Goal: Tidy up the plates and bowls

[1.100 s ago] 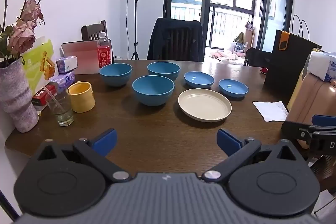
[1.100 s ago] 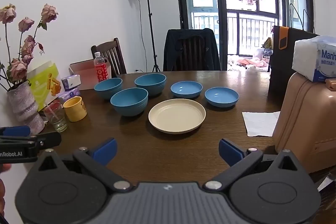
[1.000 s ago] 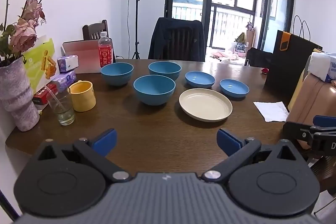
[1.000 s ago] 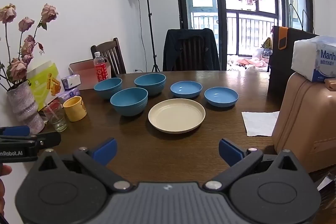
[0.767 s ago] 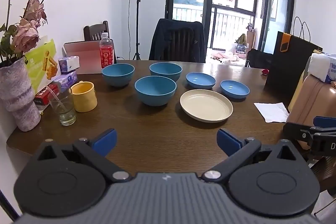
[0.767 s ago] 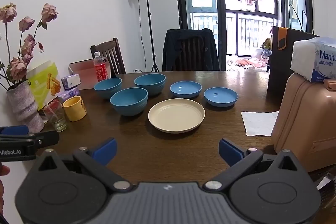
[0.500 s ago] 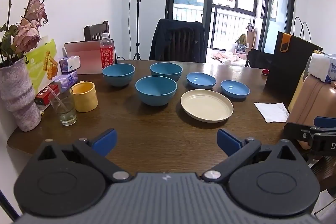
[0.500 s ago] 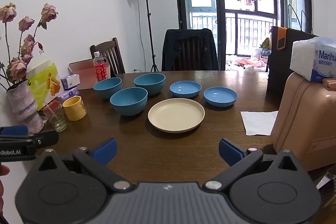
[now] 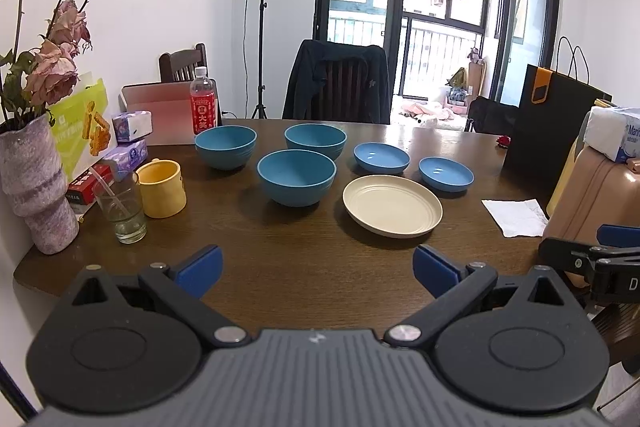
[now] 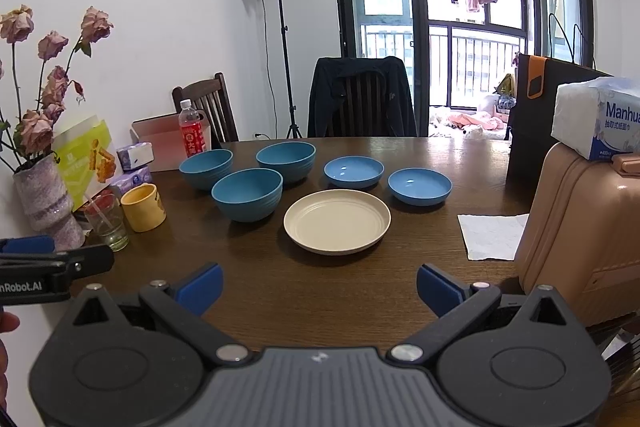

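Three deep blue bowls [image 9: 296, 177], two shallow blue dishes [image 9: 381, 157], one cream plate [image 9: 392, 205]

Three deep blue bowls stand upright and empty on the dark wooden table in a loose triangle: the nearest deep bowl [image 9: 296, 177] sits in front, with the back-left deep bowl [image 9: 226, 146] and the back-middle deep bowl [image 9: 315, 140] behind it, each close to the others but apart. To their right lie two shallow blue dishes, the left shallow dish [image 9: 381, 157] and the right shallow dish [image 9: 446, 173], side by side with a gap between them. In front of these rests a cream plate [image 9: 392, 205] with ridged rings, flat, empty, touching nothing.
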Demonstrator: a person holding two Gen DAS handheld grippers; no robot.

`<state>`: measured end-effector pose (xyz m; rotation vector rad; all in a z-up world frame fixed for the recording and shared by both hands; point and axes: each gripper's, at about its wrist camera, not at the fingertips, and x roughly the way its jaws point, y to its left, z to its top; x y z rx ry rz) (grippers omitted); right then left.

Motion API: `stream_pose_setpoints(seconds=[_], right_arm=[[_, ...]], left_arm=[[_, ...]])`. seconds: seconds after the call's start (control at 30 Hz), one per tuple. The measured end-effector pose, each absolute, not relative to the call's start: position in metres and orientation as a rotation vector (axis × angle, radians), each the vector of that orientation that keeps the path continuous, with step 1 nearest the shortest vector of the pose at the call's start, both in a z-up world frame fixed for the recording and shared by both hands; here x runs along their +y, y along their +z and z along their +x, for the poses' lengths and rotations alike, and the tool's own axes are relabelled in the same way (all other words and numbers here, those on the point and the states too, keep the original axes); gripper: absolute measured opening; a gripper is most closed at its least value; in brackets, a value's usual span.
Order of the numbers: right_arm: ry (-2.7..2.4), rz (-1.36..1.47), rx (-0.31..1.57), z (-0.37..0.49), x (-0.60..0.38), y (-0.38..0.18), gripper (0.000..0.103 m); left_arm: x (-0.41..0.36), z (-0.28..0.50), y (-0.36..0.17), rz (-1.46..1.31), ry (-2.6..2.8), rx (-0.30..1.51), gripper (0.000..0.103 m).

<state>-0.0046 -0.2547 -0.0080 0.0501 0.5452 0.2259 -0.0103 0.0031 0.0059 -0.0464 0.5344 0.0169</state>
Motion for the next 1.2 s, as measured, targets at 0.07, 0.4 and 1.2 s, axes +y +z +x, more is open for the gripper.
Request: stream_pose_setpoints(seconds=[0.07, 0.4, 1.2], right_arm=[[0.225, 0.049, 0.547, -0.0044, -0.2549, -0.0081, 0.103], [0.228, 0.05, 0.545, -0.0072, -0.2531, -0.0066, 0.103], [0.226, 0.055, 0.549, -0.0064, -0.2513, -0.0056, 0.103]], left_arm=[[0.0035, -0.0107, 0.0054, -0.045, 0.016, 0.532, 0.103], [0.0041, -0.015, 0.0068, -0.044, 0.014, 0.524, 0.103], [0.0043, -0.015, 0.0073, -0.045, 0.015, 0.524, 0.103]])
